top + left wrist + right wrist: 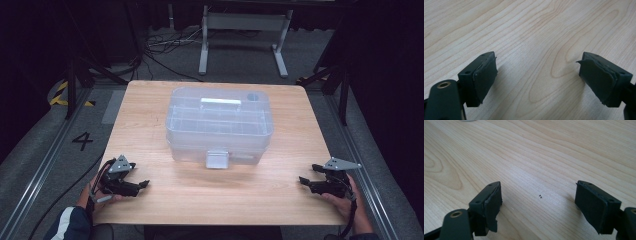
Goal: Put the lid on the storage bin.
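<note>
Floor marking (pixel 82 140) reads "4"; box (pixel 219 125) unlabelled.

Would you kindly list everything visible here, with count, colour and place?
Table: one, light wood, centre.
Storage box: one, clear plastic with white handle and front latch, lid on, table's middle.
Frame legs: two, light grey, floor beyond the table.
Cables: several, black, floor behind.
Hazard tape: yellow-black, floor far left.
Floor number 4: one, black, left.
Left tongs: black, open, near-left table edge.
Right tongs: black, open, near-right edge.
</note>
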`<state>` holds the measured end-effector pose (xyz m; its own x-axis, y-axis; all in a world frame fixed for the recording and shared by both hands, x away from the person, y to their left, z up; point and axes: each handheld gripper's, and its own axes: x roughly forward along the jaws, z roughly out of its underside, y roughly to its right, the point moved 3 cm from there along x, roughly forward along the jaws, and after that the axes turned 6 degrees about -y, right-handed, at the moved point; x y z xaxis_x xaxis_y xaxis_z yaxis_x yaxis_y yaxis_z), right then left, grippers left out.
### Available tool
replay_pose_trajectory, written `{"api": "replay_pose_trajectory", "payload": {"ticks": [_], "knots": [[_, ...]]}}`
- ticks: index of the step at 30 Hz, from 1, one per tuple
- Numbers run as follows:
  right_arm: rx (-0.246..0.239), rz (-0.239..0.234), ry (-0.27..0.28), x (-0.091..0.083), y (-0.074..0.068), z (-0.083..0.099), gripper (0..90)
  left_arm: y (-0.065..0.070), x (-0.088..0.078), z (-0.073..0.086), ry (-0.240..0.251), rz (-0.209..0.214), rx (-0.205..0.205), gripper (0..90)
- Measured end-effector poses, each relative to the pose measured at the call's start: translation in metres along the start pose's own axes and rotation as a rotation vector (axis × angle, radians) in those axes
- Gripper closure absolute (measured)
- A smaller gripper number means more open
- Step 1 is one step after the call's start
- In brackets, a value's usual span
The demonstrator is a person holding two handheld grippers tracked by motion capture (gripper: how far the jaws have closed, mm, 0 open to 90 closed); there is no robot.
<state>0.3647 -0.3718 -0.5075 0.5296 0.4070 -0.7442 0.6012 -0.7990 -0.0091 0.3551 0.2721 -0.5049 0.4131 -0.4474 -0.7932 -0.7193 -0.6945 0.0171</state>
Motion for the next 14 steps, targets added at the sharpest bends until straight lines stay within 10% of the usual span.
{"api": "replay_pose_trajectory", "payload": {"ticks": [14], "knots": [[0.002,-0.001,-0.001,0.0000,-0.0002,0.0000,21.9,-0.0003,0.0001,-0.0002,0.000,0.005,-0.001,14.9]]}}
